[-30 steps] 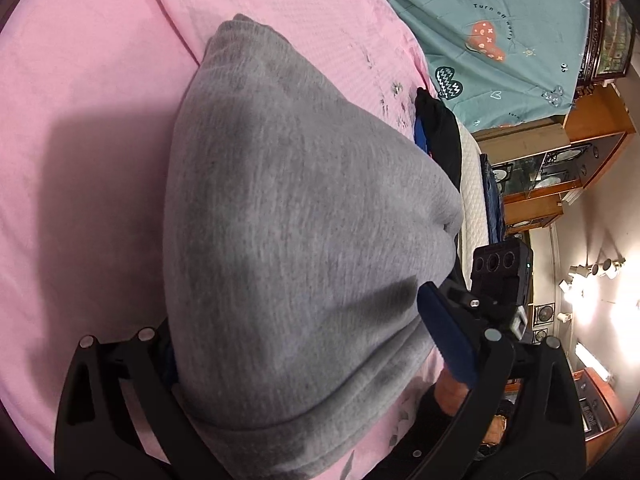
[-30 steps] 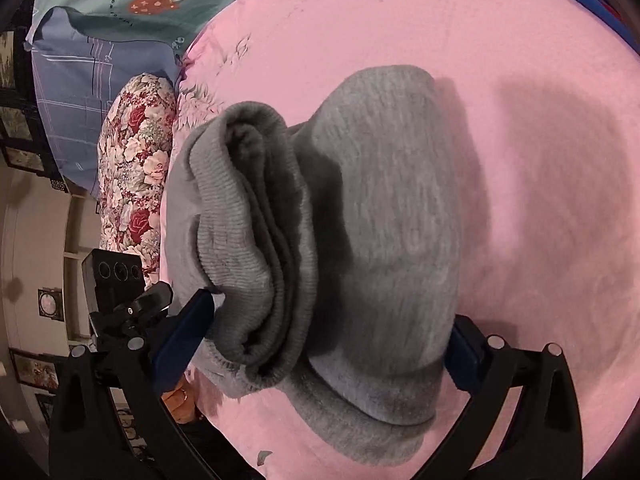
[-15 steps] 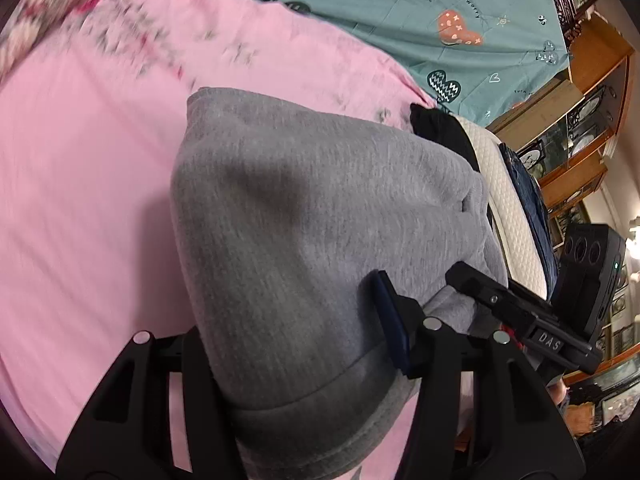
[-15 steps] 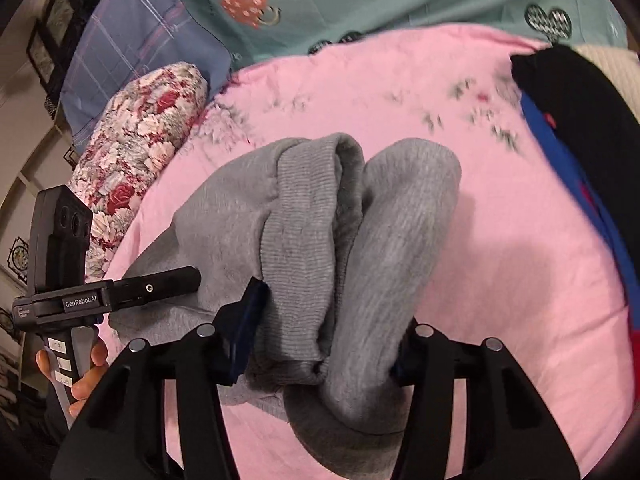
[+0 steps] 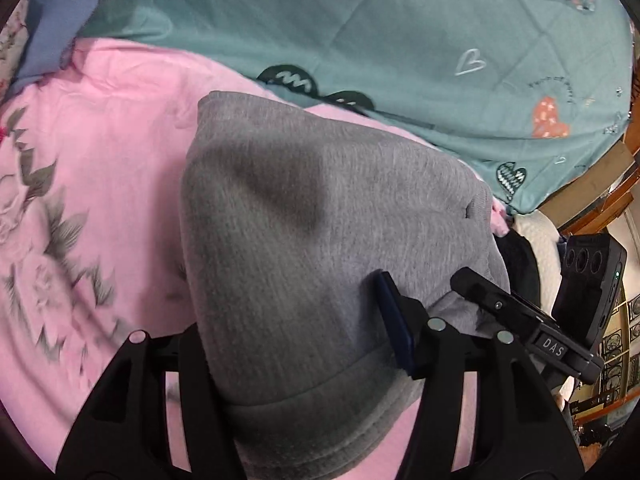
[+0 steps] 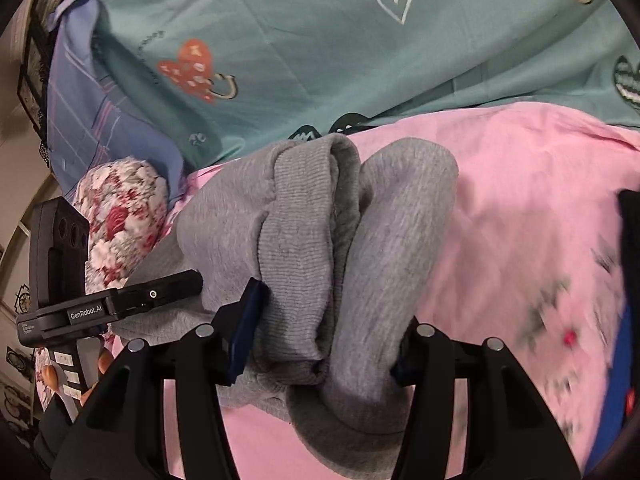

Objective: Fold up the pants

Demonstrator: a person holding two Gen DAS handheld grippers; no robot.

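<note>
Over on the far left of the right wrist view sits a floral pillow [image 6: 120,216], red roses on white, with a blue-purple plaid pillow [image 6: 80,120] behind it. Just near of those, the left gripper [image 6: 160,292] pokes in from the left, its black finger touching the side of the gray sweatpants [image 6: 320,248]. Can't see both of its fingertips from here, but the left wrist view sorts that out: the left gripper [image 5: 292,316] is clamped around the sweatpants [image 5: 320,232], the blue pad [image 5: 394,320] of one finger pressed into the fabric and the other finger mostly buried behind the bundle.

Middle of the scene, the pants are folded into a thick bundle lifted over the pink floral bedsheet [image 6: 520,220], ribbed waistband showing on the open side. The right gripper [image 6: 316,344] is squeezed onto that end, layers bunched between its two fingers.

Behind it all, across the far side, lies a teal quilt [image 6: 340,40] with heart prints. On the far right edge there's a dark garment [image 6: 630,240] and something blue below it, too cut off to name. The right gripper [image 5: 520,320] also shows at the right of the left wrist view, touching the bundle.
</note>
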